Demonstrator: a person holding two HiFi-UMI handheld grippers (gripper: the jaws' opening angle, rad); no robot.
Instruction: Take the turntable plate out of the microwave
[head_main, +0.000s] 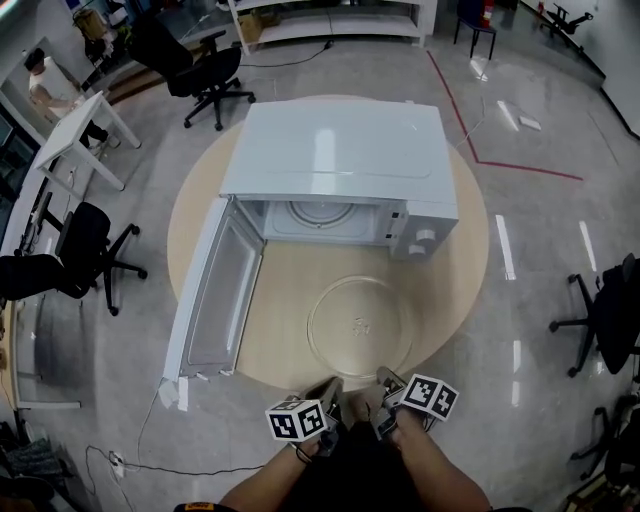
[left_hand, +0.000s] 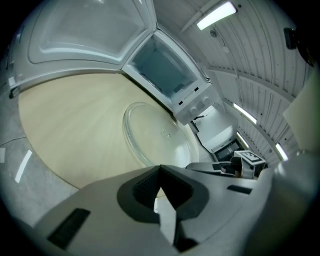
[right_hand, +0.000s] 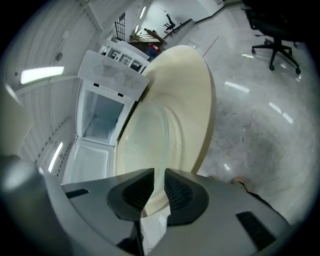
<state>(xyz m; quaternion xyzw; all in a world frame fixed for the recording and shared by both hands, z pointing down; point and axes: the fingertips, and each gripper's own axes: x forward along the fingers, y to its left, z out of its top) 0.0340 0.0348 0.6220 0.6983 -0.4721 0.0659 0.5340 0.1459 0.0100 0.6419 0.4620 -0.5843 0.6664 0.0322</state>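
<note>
At the far left, the white door (head_main: 215, 290) of the microwave is seen swung fully open over the edge of the round pale wooden counter (head_main: 455, 290). Next to it stands the white box-shaped microwave (head_main: 340, 150), and its cavity is left open to the front. The left tongs (left_hand: 159, 172) are held at the near edge of the counter. Their tips are pressed together, and nothing is gripped between them. The clear round glass turntable plate (head_main: 360, 325) is found outside the microwave. It lies flat on the counter in front of the open cavity, just ahead of both tongs and touched by neither. The right tongs (right_hand: 159, 175) are kept beside the left ones – only a narrow gap is left between the pads, and nothing is held there.
</note>
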